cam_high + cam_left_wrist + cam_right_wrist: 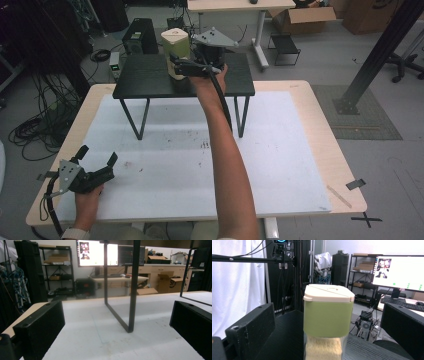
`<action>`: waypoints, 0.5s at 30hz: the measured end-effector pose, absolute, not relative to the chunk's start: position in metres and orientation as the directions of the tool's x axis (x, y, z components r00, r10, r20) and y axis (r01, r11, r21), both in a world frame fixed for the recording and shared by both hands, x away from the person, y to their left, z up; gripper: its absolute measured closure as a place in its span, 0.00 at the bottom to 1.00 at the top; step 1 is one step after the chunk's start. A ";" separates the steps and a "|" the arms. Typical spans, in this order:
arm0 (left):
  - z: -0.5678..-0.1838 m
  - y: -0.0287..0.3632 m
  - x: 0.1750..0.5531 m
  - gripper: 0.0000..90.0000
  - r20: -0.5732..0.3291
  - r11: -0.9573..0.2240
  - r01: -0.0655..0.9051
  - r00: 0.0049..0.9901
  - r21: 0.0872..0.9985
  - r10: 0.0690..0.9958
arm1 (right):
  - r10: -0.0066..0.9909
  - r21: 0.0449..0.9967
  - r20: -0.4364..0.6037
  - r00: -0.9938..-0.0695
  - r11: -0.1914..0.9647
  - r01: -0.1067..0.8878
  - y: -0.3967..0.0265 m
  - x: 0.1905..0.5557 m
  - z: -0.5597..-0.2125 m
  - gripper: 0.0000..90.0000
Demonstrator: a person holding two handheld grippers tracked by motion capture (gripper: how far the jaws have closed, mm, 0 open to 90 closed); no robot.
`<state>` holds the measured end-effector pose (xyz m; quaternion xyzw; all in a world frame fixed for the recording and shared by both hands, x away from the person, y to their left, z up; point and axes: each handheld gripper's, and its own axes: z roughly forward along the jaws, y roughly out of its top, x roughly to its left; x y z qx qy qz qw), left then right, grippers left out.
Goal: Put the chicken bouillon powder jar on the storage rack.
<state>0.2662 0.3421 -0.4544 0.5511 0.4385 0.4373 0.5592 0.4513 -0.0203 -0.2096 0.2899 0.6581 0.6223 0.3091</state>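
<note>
Black shelf at upper centre of the frame bears a grain-filled jar. It looks stiff, smooth and top-heavy, so grip the green band. Right claw stands apart around it, left claw apart and empty.

Right gripper extended forward, jaws wide; left gripper low, jaws spread.

Left gripper: matte black body, two blocky black jaws with a small screw hole near each tip; grey three-cornered plate with dark screws on top; black cable looping off toward 7 o'clock; pale band on the left wrist. Right gripper: black, same grey plate, black cable trailing toward 5 o'clock; forearms sleeveless.
</note>
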 end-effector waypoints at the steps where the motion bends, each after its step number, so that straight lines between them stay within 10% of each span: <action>1: -0.454 0.342 0.266 0.00 -0.009 0.011 -0.006 0.232 1.000 0.973 | 0.766 0.999 -0.049 -0.640 0.052 -0.014 -0.023 0.447 -0.209 0.00; 15: -0.454 0.342 0.267 0.00 -0.004 0.004 0.001 0.233 1.000 0.973 | 0.789 0.996 -0.074 -0.610 0.030 -0.082 -0.073 0.391 -0.220 0.00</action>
